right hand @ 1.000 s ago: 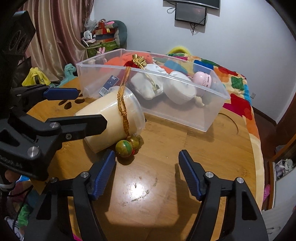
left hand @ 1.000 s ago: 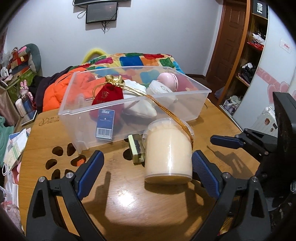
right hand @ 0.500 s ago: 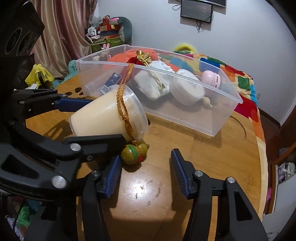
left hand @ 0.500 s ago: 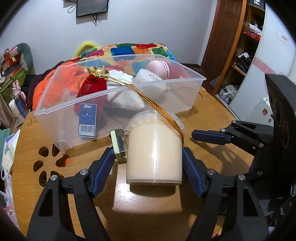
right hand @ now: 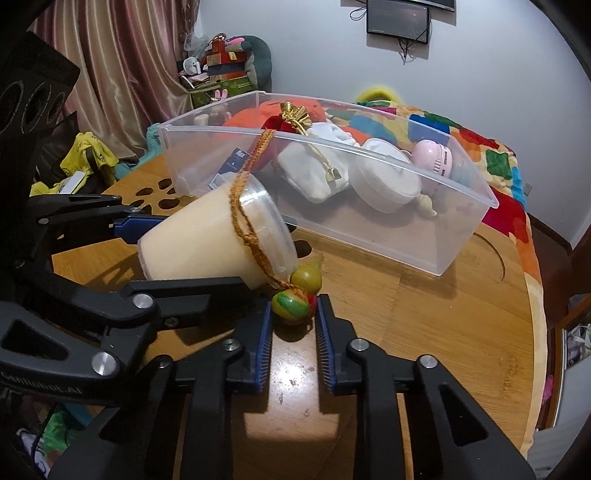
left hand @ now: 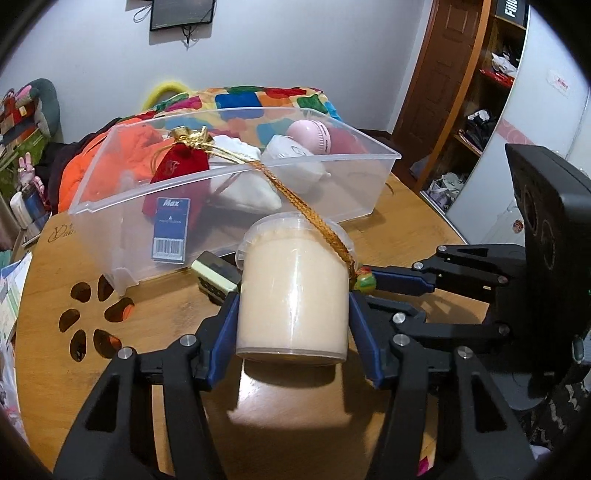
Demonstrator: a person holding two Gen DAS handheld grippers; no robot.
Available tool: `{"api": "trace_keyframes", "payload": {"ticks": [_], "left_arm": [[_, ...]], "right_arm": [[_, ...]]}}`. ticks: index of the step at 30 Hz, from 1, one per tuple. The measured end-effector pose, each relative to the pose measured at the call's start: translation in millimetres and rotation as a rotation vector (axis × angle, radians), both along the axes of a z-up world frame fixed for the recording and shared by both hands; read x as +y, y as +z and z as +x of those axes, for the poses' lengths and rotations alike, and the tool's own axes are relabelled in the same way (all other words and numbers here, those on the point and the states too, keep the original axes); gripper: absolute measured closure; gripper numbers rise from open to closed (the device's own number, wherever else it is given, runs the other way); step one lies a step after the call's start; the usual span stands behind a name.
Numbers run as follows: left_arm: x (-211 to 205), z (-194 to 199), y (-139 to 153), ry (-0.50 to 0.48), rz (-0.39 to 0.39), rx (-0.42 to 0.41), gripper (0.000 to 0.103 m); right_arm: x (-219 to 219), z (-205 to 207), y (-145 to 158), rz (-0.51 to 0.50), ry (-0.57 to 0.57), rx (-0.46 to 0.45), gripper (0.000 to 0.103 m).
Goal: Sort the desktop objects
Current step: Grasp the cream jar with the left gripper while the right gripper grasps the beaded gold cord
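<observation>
on the wooden table point(left hand: 155, 317) my left gripper point(left hand: 293, 317), jaws closing, clamps the cream tub point(left hand: 293, 291); my right gripper point(right hand: 293, 325) pinches the colourful bead point(right hand: 293, 306) tight.

We note a pale wall point(left hand: 295, 48) with a dark screen point(left hand: 181, 14). Wooden door point(left hand: 439, 70) and shelves point(left hand: 487, 88) to one side, pink curtain point(right hand: 122, 74) opposite, patchwork bed point(right hand: 491, 155) behind the round wooden counter point(right hand: 443, 314).

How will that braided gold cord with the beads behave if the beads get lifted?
Probably floppy: the cord drapes limply from the clear bin over the cream tub. Lifting the beads, pinched in the right tongs, may drag it across the tub's lid. It could snag.
</observation>
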State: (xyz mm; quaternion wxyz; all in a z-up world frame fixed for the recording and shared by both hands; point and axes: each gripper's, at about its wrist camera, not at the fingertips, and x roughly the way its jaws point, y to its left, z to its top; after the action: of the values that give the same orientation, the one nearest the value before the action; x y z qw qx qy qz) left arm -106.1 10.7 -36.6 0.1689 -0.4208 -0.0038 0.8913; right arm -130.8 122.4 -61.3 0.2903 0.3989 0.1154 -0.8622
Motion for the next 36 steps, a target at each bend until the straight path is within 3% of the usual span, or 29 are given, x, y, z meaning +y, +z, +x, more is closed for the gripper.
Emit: {"api": "trace_keyframes", "payload": {"ticks": [15,18,22,36], "left_arm": [[-33.3,21.4,1.6,0.033,-0.013,0.004,0.046],[-37.9,24.2,1.7,0.044,-0.008,0.004,0.046],[-43.9,24.7,1.4,0.057,0.015,0.000,0.046],[-57.6,26.7,1.7,0.059,0.054,-0.008,0.046]], "right_arm": [[5.4,0.8,2.8,-0.055,0.025,-0.057,0.087],[1.9,5.7,4.2,-0.061,0.046,-0.058,0.083],[-5.4,14.4,8.2,-0.076,0.090,-0.044,0.066],[-31.0,10.8,9.5,-0.092,0.230,-0.008,0.066]]}}
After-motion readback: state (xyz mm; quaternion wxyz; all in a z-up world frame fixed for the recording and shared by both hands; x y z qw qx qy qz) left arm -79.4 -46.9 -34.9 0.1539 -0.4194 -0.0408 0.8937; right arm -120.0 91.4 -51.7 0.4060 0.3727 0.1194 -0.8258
